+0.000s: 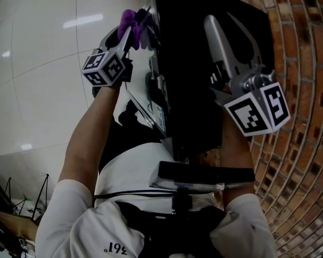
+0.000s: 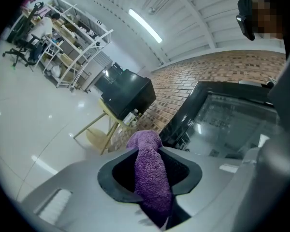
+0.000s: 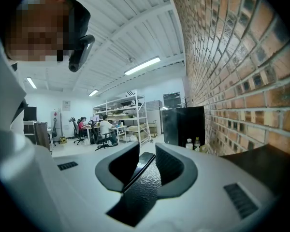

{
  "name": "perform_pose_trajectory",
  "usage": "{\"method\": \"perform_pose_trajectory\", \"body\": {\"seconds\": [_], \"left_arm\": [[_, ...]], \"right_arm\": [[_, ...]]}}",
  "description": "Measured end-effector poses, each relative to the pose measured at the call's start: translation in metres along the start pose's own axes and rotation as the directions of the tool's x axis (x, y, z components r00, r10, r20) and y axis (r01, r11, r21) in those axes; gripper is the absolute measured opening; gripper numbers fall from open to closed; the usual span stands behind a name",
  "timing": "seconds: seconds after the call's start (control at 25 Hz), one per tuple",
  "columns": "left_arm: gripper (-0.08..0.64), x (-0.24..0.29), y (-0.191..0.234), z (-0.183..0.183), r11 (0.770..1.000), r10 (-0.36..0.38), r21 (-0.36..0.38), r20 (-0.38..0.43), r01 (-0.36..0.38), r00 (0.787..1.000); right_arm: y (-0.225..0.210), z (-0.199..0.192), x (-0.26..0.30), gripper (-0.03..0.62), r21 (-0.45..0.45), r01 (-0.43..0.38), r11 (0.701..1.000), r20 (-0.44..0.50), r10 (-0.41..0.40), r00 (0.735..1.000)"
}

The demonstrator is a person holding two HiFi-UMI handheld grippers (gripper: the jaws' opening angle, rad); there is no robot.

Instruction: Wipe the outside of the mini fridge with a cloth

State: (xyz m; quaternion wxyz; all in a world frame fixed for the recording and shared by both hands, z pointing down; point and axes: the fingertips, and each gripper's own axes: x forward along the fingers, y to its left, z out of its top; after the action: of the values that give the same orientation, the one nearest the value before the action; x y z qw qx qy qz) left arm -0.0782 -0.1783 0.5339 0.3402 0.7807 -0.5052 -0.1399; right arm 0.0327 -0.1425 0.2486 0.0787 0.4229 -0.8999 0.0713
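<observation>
The black mini fridge (image 1: 188, 90) stands against a brick wall, seen from above in the head view. At its left side my left gripper (image 1: 133, 34) is shut on a purple cloth (image 1: 133, 21). In the left gripper view the cloth (image 2: 146, 144) hangs bunched between the pads of that gripper (image 2: 150, 170), with the fridge's glossy side (image 2: 232, 115) just to the right. My right gripper (image 1: 223, 28) lies over the fridge top. In the right gripper view its jaws (image 3: 146, 166) close on a black textured edge of the fridge (image 3: 140, 197).
The brick wall (image 1: 301, 90) runs close along the fridge's right side. A pale tiled floor (image 1: 37, 63) spreads to the left. Farther off, a black box (image 2: 125, 93) sits on a yellow stool, near white shelves (image 2: 72, 42). People sit at desks (image 3: 94, 129) in the distance.
</observation>
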Motion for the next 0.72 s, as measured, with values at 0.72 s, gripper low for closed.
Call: {"method": "perform_pose_trajectory", "body": {"seconds": [0.72], "left_arm": [[0.107, 0.012, 0.081, -0.091, 0.99, 0.138, 0.017, -0.188, -0.137, 0.972]], "right_arm": [[0.002, 0.002, 0.002, 0.094, 0.004, -0.006, 1.0, -0.001, 0.006, 1.0]]}}
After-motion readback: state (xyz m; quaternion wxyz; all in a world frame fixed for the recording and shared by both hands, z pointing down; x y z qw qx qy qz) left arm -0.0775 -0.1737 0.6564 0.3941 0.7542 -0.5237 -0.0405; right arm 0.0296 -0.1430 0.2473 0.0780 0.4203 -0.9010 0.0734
